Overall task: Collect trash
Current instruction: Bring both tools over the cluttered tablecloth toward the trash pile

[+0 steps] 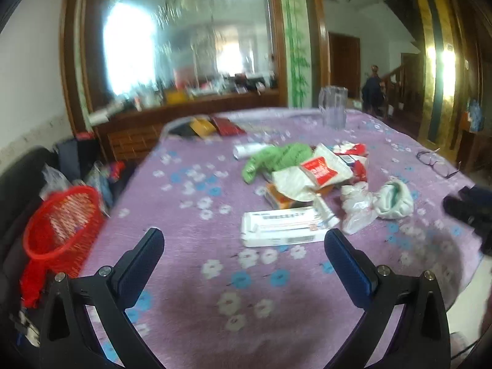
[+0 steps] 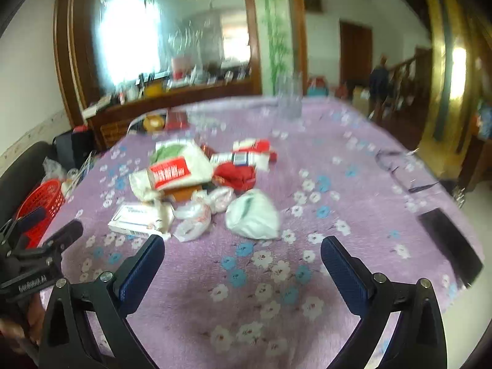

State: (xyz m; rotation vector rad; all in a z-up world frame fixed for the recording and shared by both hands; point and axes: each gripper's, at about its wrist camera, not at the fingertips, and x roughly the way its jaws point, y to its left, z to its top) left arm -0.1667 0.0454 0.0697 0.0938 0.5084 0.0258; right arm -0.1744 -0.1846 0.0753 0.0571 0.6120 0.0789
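Both grippers, left gripper (image 1: 244, 243) and right gripper (image 2: 243, 250), hang over the near part of the table (image 1: 196, 292) with jaws spread wide, nothing in them, touching nothing. Plenty of bare purple flowered cloth under them. The trash pile (image 1: 307, 181) sits mid-table: a flat white carton (image 1: 283, 229) nearest, crumpled clear plastic (image 1: 356, 206), a wadded pale bag (image 2: 252, 215), red-and-white wrappers (image 2: 243, 160), something green and knitted-looking (image 1: 276, 158). A red mesh basket (image 1: 61, 224) stands off the table's left edge. Glasses (image 1: 438, 163) lie near the far right rim.
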